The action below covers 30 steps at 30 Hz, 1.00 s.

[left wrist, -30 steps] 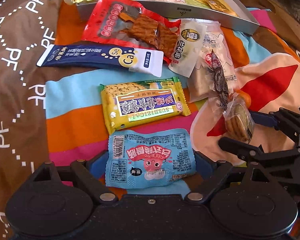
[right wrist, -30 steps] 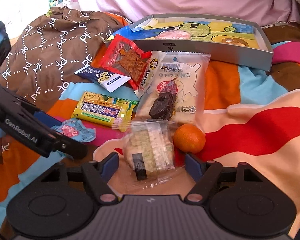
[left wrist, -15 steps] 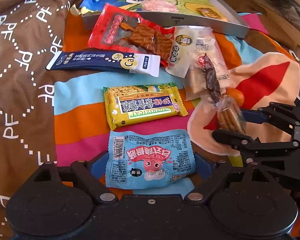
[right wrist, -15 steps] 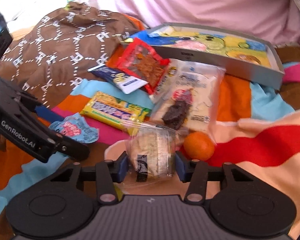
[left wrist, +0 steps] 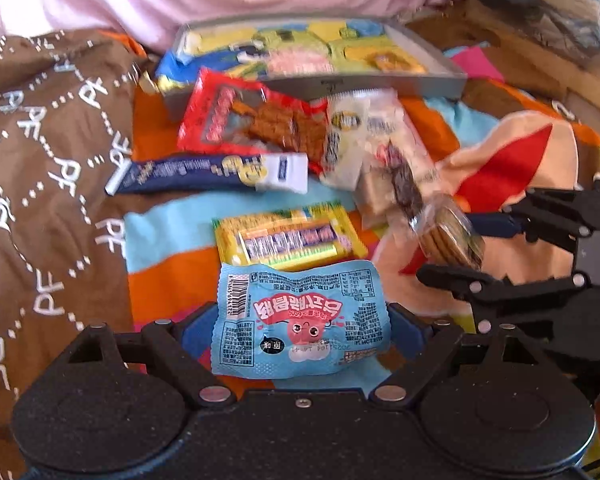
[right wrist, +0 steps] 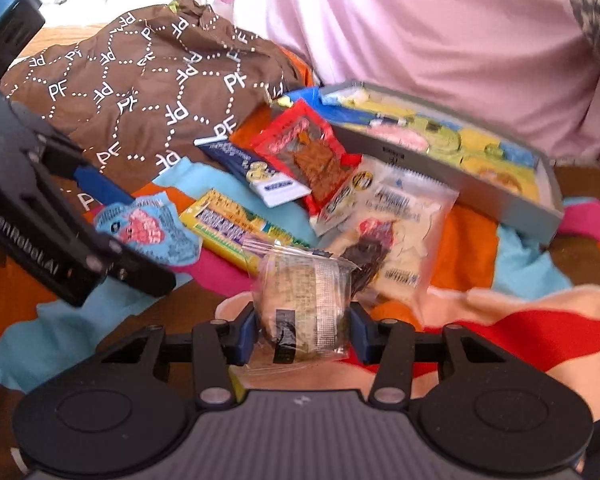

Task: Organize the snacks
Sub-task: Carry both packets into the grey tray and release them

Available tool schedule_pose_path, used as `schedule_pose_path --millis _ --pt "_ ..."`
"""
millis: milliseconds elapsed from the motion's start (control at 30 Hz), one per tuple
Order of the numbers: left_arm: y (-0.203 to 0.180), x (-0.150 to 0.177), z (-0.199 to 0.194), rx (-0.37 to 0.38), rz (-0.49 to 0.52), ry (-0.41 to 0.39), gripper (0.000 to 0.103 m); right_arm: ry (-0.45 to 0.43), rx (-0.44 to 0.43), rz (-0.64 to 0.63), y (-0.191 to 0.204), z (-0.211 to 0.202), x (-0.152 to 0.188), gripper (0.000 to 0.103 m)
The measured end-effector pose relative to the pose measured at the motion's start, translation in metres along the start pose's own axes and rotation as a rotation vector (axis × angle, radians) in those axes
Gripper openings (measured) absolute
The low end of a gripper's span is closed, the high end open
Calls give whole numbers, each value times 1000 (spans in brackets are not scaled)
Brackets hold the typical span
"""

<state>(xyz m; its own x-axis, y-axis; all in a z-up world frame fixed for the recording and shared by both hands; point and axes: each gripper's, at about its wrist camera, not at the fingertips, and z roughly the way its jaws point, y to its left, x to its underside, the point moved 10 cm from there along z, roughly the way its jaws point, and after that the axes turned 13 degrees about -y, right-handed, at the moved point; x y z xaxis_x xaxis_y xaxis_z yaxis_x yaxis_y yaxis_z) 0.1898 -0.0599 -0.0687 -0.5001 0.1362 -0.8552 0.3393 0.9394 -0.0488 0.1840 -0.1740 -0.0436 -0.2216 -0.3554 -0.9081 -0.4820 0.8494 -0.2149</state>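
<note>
I'm seeing the brown PF-print quilt (left wrist: 52,184) bunching up far left, with the striped blanket (left wrist: 172,280) running under everything else.

My left gripper (left wrist: 300,320) is gripping the light-blue snack pouch (left wrist: 300,320): blue fingers (left wrist: 194,330) are pressing both side edges, and the pouch is sitting up between them. In the right wrist view the same pouch (right wrist: 148,232) is showing at that gripper's tip, left of the pile.

Just beyond it the yellow bar pack (left wrist: 288,238) is lying flat on the blanket. Further back the navy-and-white sachet (left wrist: 208,172) is lying crosswise, and the red jerky pack (left wrist: 252,120) is lying beside the grey tray (left wrist: 380,82), its far edge overlapping the near wall. The tray is sitting at the back, cartoon print inside, a couple of small packs already in it. The clear bag with a dark snack (right wrist: 392,232) is lying just right of the red pack.

My right gripper (right wrist: 302,328) is clamping the clear-wrapped cracker pack (right wrist: 304,300), jaws narrowed onto its sides. In the left wrist view that pack (left wrist: 450,236) is sitting between the fingers at right, near the clear bag. Can't tell whether it's clear of the blanket.
</note>
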Motion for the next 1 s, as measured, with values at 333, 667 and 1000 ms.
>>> schedule_pose_path --millis 333,667,1000 --pt "10 -51 8 -64 -17 -88 89 -213 185 -132 -39 -4 -38 51" --pt "13 -138 27 -86 -75 -156 89 -353 389 -112 -121 10 -72 52" --pt "-18 -230 67 -124 -45 -249 90 -384 475 5 -191 32 -84 53"
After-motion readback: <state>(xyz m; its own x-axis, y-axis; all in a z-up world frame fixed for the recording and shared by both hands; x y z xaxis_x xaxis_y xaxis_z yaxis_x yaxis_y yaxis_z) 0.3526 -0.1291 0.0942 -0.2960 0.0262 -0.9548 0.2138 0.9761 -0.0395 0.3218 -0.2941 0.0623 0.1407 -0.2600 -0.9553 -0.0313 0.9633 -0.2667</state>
